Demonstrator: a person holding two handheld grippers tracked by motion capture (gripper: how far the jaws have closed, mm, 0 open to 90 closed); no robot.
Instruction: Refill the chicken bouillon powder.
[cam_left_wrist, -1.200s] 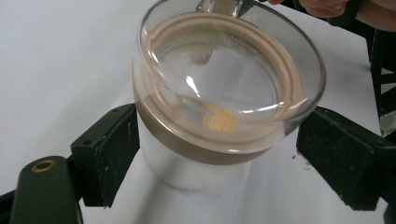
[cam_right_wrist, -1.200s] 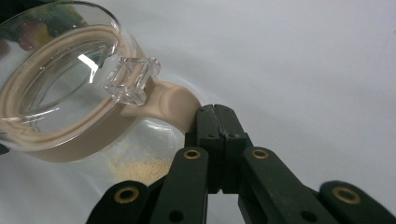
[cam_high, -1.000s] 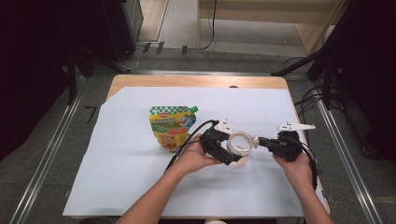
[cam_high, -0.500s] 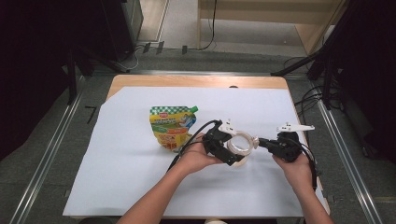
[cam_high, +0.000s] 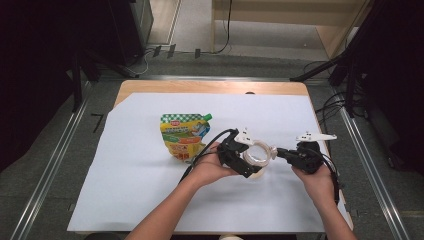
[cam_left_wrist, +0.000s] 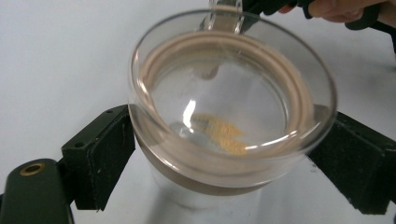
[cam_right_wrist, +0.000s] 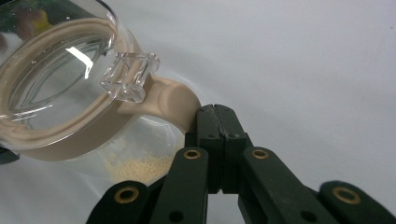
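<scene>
Glass jar (cam_high: 258, 156) sits between the two grippers, right of centre on the white-covered tabletop (cam_high: 125, 200), tilted toward the person. The left gripper (cam_left_wrist: 224, 154) clasps it across the body, one black pad pressed to each side just below the tan seal ring under the clear lid (cam_left_wrist: 233, 93); in the high view this gripper (cam_high: 240, 157) lies in the person's left hand (cam_high: 210, 167). The right gripper (cam_right_wrist: 215, 122) is clenched, its jaws together on the tan tab (cam_right_wrist: 175, 100) that sticks out from the jar's collar beneath the clear lid catch (cam_right_wrist: 128, 77); from above it (cam_high: 282, 153) reaches in from the right hand (cam_high: 315, 180). A little pale yellow grain, possibly, lies inside the jar, though the glass blurs it. Left of the jar, close but apart, a yellow and green spouted pouch (cam_high: 182, 135) lies flat on the sheet.
</scene>
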